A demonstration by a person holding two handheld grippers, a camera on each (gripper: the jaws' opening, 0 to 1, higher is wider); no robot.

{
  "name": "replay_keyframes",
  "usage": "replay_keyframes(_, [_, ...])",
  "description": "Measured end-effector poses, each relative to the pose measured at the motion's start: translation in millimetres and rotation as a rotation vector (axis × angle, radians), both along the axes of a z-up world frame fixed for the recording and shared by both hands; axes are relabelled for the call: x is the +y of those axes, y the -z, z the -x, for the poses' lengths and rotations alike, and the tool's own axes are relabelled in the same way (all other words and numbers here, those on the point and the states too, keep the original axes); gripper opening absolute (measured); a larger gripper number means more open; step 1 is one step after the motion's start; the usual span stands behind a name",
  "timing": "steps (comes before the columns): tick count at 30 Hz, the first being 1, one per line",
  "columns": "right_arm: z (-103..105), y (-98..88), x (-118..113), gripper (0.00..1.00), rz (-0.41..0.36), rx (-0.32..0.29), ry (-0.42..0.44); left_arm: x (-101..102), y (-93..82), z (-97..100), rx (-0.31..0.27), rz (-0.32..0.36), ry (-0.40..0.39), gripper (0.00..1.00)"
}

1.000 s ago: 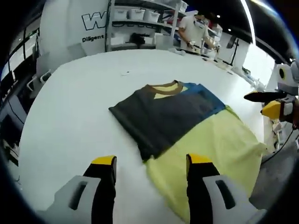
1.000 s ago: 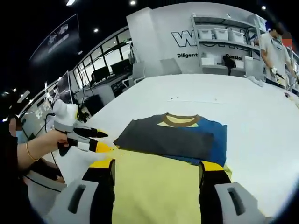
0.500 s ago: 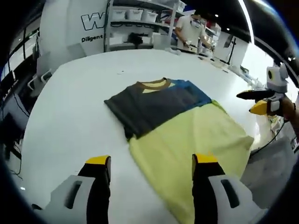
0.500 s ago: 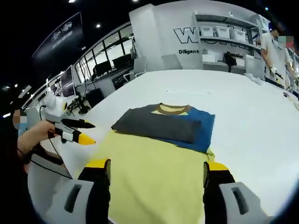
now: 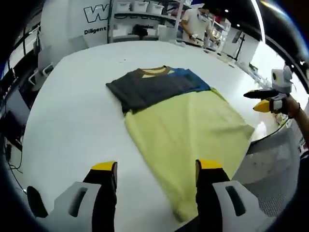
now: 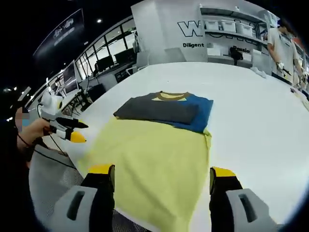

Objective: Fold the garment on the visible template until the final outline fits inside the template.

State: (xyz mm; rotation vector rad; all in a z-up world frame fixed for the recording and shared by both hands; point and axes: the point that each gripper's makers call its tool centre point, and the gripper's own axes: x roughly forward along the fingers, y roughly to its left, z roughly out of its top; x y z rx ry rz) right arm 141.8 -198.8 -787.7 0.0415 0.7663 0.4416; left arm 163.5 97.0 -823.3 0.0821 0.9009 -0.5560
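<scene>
Desk: broad white desk (image 5: 72,121) in a hall with shelves behind.
Shirt: my shirt (image 5: 159,87) lies flat mid-desk, grey and blue folded top with a brown collar.
Sheet: a yellow sheet (image 6: 154,159) spreads from under it toward my edge.
Left tongs: left tongs (image 5: 152,169) spread, empty, above the desk.
Right tongs: right tongs (image 6: 161,171) spread, empty, over the sheet.

The garment (image 5: 169,116) (image 6: 159,145) is spread flat on the white table (image 5: 72,121) (image 6: 260,121) — its upper part, dark grey and blue with a brown collar, is folded into a narrow band, while the yellow lower part is laid out wide toward the table's near edge.
</scene>
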Motion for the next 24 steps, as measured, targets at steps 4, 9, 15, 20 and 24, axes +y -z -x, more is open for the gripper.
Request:
replay_keyframes(4, [7.8, 4.7, -5.5, 0.77, 0.008, 0.02, -0.004, 3.7, 3.1, 11.7, 0.027, -0.011, -0.003, 0.58])
replay_keyframes(9, [17.4, 11.8, -16.1, 0.73, 0.019, 0.039, 0.013, 6.7, 7.9, 30.8, 0.069, -0.051, 0.017, 0.56])
replay_keyframes(15, [29.5, 22.3, -34.2, 0.66, 0.034, 0.067, 0.091, 17.0, 19.7, 47.8, 0.11, -0.119, -0.03, 0.53])
replay_keyframes(20, [38.6, 31.1, -42.9, 0.58, 0.038, 0.096, 0.123, 16.2, 23.8, 56.5, 0.142, -0.116, -0.051, 0.47])
replay_keyframes(24, [45.4, 36.4, -47.0, 0.54, 0.044, 0.11, 0.138, 14.7, 26.8, 63.0, 0.165, -0.119, -0.055, 0.4])
